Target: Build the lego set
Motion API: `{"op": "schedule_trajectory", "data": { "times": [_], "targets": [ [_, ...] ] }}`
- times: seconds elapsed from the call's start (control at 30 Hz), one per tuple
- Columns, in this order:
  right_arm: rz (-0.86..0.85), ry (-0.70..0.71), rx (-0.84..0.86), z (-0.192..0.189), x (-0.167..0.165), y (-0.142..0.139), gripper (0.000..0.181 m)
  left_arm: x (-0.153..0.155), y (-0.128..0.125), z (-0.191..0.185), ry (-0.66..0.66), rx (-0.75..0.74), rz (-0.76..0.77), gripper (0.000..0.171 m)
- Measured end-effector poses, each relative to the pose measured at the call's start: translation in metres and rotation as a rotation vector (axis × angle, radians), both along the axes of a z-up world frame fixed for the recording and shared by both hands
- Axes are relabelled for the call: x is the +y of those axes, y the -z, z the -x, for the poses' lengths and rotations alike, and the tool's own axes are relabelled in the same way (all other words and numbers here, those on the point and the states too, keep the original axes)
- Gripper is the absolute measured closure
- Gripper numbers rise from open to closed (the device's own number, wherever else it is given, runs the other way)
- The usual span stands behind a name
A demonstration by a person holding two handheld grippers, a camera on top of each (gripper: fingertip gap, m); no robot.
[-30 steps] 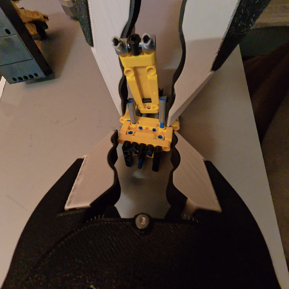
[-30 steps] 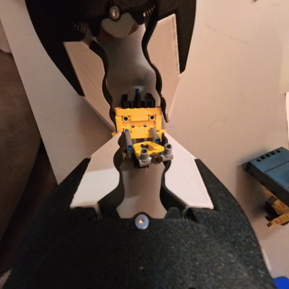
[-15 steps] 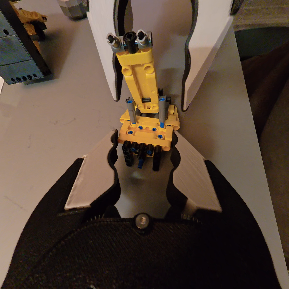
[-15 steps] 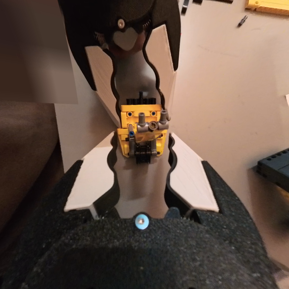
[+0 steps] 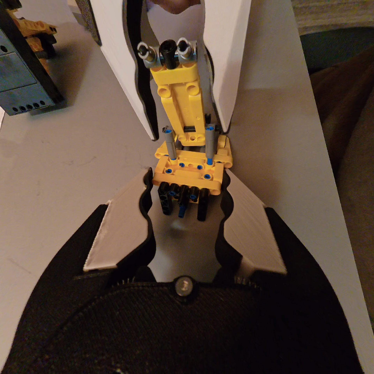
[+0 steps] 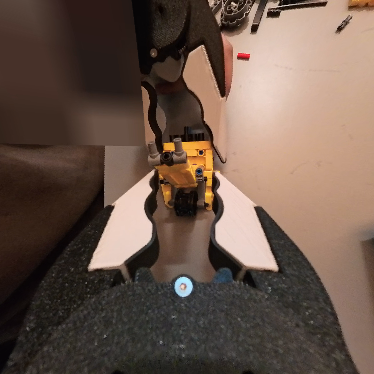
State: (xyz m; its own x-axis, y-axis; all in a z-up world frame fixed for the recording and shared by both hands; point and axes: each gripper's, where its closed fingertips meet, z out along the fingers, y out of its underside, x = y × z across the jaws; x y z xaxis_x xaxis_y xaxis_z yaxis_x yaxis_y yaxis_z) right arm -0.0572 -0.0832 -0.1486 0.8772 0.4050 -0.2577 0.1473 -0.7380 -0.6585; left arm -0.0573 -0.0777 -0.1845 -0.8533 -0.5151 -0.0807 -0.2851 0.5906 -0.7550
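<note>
Left hand-held gripper (image 5: 187, 175) clenched on the base frame of the yellow toy-brick assembly with grey pins (image 5: 179, 97), held just above the pale surface (image 5: 60, 172). Right hand-held gripper (image 6: 185, 176), spread and backed off half a second ago, has returned to flank the upright arm. Cannot tell whether it pinches. The arm is unmoved.

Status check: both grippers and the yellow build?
Left gripper jaws shut on yellow build base. Right gripper jaws flank its far end, contact unclear. Blue-grey block well clear.
</note>
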Motion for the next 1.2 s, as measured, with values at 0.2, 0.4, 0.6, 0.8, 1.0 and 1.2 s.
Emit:
{"op": "schedule_trajectory", "data": {
  "times": [0.2,0.4,0.6,0.8,1.0,1.2],
  "targets": [
    [0.012,-0.024,-0.031,0.007,0.001,0.008,0.125,-0.001,0.000,0.001,0.007,-0.004,-0.004,0.107],
    [-0.004,-0.009,-0.006,0.007,0.005,0.010,0.133,-0.001,0.000,0.001,0.007,-0.004,-0.004,0.107],
    [0.003,0.012,-0.027,0.007,0.006,0.010,0.134,-0.001,0.000,0.001,0.005,-0.005,-0.007,0.107],
    [-0.001,0.021,-0.084,0.006,0.005,0.011,0.135,-0.002,0.000,0.000,-0.006,0.003,-0.002,0.108],
    [-0.017,0.055,-0.117,0.003,0.006,0.011,0.135,-0.003,0.000,-0.003,-0.033,0.008,-0.002,0.109],
    [-0.009,0.043,-0.170,0.001,0.002,0.014,0.136,-0.004,0.001,-0.003,-0.041,0.022,0.005,0.110]
  ]
}}
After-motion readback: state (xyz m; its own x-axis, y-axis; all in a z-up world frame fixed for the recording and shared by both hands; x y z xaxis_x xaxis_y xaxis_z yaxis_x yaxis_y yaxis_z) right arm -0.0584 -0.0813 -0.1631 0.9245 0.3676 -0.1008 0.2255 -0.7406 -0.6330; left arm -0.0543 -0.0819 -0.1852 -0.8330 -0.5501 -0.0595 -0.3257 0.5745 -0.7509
